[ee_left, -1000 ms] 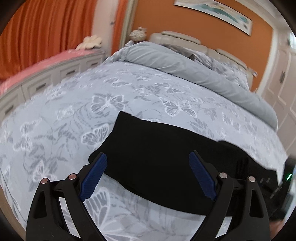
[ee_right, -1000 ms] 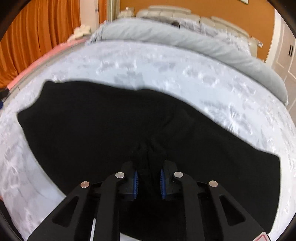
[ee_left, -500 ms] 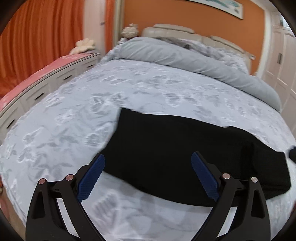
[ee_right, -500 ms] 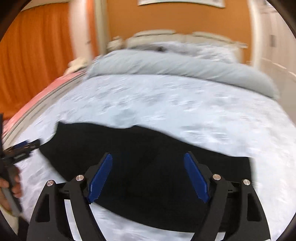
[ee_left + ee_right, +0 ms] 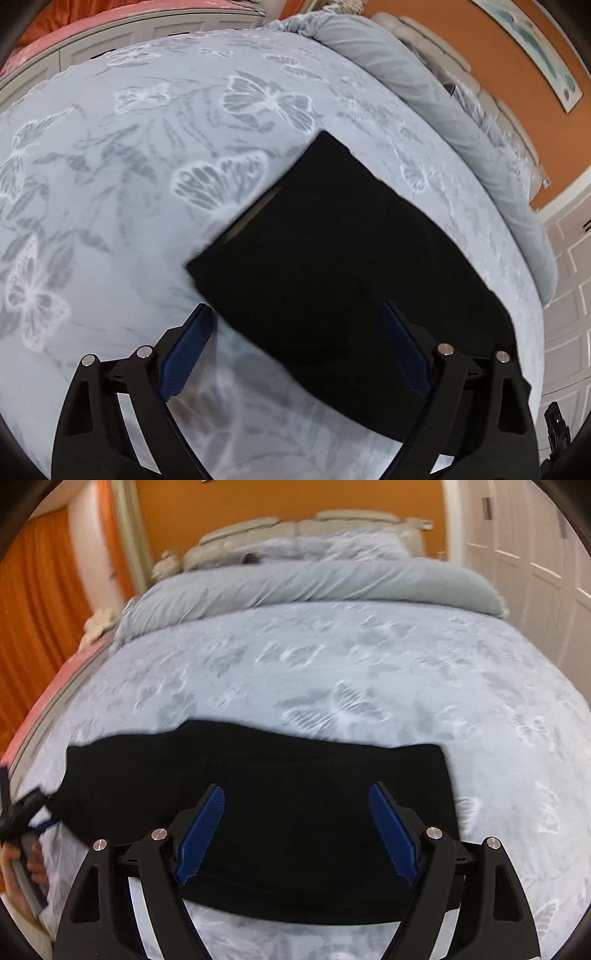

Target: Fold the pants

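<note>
Both pairs of tongs stand spread wide and hold nothing. The left tongs [image 5: 295, 347] hang low over the left end of the pants [image 5: 343, 266], the blue pads [image 5: 188, 343] straddling its near corner without visibly touching the cloth. The right tongs [image 5: 297, 830] hover higher, over the middle to right part of the pants [image 5: 258, 801], well clear of them. The pants are black and lie flat as a long band across the near part of the bed [image 5: 351, 672], on its butterfly-print cover; layered edges at the left end suggest they are already doubled at least once. A rolled grey duvet [image 5: 314, 583] lies far off at the head of the bed.

My judgement: this is the pause between folds. The next move calls for lowering the left tongs onto that left end, pinching all layers together, and carrying them rightward over the rest, keeping the edges square.
</note>
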Action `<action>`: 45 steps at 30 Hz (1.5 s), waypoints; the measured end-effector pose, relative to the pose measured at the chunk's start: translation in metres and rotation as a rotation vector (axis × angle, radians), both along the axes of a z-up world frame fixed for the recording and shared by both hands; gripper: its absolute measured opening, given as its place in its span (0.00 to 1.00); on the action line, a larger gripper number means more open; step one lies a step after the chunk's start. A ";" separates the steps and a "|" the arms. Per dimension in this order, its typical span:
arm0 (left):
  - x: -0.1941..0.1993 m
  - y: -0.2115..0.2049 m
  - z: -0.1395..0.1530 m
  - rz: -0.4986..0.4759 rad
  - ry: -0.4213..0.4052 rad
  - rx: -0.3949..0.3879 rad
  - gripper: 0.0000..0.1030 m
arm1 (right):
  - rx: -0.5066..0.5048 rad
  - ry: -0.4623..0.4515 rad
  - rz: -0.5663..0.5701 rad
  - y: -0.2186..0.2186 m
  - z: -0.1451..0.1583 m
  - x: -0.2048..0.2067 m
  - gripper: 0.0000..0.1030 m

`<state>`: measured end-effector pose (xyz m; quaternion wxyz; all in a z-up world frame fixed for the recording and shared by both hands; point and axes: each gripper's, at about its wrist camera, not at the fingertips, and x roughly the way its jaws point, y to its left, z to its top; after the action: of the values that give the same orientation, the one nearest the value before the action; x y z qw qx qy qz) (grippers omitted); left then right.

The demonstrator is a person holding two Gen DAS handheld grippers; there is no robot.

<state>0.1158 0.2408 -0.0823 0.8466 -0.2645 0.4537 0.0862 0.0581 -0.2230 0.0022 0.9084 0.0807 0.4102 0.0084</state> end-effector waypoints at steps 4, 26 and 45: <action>0.001 -0.016 0.007 0.007 0.003 0.059 0.86 | -0.041 0.033 0.242 0.067 -0.022 0.007 0.76; 0.015 -0.014 -0.004 0.013 0.000 0.101 0.32 | -0.215 -0.056 0.396 0.141 -0.025 0.012 0.79; -0.102 -0.310 0.092 -0.642 -0.495 0.630 0.89 | -0.051 0.030 -0.144 -0.102 -0.010 -0.027 0.84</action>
<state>0.0139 -0.0695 0.0101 0.9511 0.1437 0.2499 -0.1107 0.0307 -0.3250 -0.0082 0.9022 0.0867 0.4169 -0.0688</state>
